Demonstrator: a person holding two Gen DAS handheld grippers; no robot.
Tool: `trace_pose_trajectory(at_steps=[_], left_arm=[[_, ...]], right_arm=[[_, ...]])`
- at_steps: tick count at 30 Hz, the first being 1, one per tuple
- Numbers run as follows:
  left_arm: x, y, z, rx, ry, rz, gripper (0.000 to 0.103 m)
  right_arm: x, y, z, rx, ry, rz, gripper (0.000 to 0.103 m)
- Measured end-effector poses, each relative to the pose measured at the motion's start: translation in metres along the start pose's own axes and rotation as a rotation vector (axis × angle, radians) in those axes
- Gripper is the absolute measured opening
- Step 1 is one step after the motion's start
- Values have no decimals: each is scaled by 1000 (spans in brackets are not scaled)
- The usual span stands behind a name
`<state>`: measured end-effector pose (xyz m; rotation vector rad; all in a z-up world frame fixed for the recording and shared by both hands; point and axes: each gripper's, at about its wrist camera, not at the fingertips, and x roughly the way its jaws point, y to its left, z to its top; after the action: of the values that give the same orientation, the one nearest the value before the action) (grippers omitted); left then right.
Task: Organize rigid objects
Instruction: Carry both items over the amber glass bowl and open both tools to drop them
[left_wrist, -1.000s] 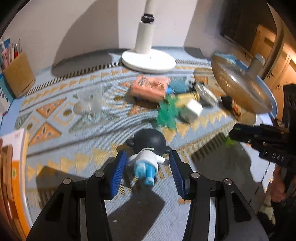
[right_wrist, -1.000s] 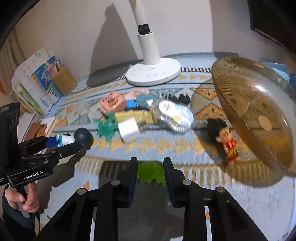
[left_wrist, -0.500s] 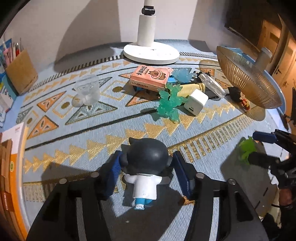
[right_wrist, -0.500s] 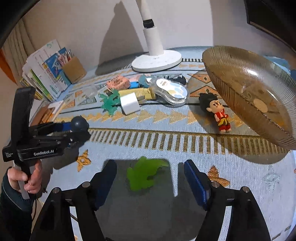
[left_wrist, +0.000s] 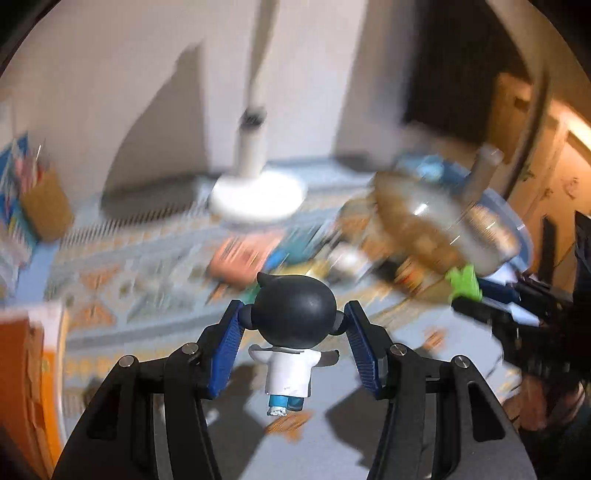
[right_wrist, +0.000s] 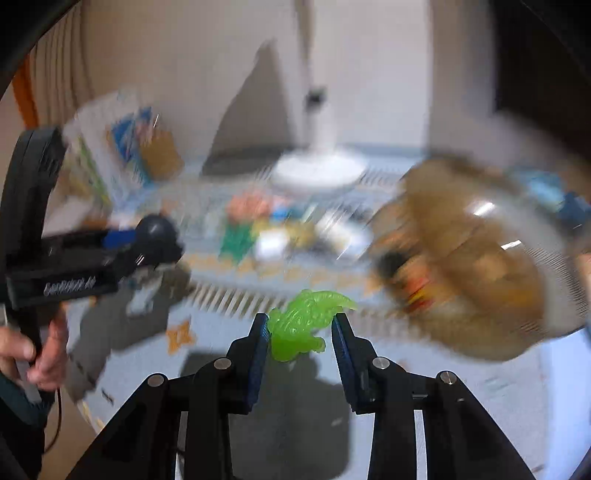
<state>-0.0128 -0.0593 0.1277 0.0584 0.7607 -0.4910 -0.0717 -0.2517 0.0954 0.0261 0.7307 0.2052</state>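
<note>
Two toys are off the table at once, one in each of my grippers. My left gripper (left_wrist: 295, 334) has its blue pads pressed against the sides of the black-headed figurine (left_wrist: 293, 325), gripping it at the round head; the white body and blue legs hang toward the camera, clear of the patterned tablecloth (left_wrist: 122, 273) below. My right gripper (right_wrist: 301, 328) is closing its jaws on the green plastic toy (right_wrist: 304, 319), which sits between the pads, touching the left one, with a thin gap still showing at the right one. That toy too is raised above the cloth, its shadow lying dark beneath it. Both views are smeared with motion blur. Behind the grippers, the amber glass bowl (right_wrist: 480, 266) stands on the right side of the table, tilted, and the white lamp base (left_wrist: 258, 197) sits at the back by the wall. A loose pile of small objects (right_wrist: 273, 229) lies mid-table, too blurred to sort out.
</note>
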Motion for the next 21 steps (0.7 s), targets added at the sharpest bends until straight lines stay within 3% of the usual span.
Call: trace_pose_trajectory(at_steps=[3,6,12,18,19,20,21], left_arm=[[-6,-43,35,52,-61,-78,52],[11,-86,58,85,-69,-148,52],[92,-154,67,121,52,-215,52],[136,-171,58,131,147,-229,54],[136,-170,59,125,147,-227,65],[133,-166,60,114,137,-222,75],[128,-161,62,98,114,-214,77]], right_arm=[[-43,-47,25,85,-109,-85,34],[-64,-97,36,185,-143,-177,34],[-38,-138,22,265,-19,-169,34],[-15,-155,3,256,60,-148,34],[-12,-158,2,259,69,-144,35],[-11,-161,1,263,67,-145,43],[-11,-163,1,270,55,-153,51]])
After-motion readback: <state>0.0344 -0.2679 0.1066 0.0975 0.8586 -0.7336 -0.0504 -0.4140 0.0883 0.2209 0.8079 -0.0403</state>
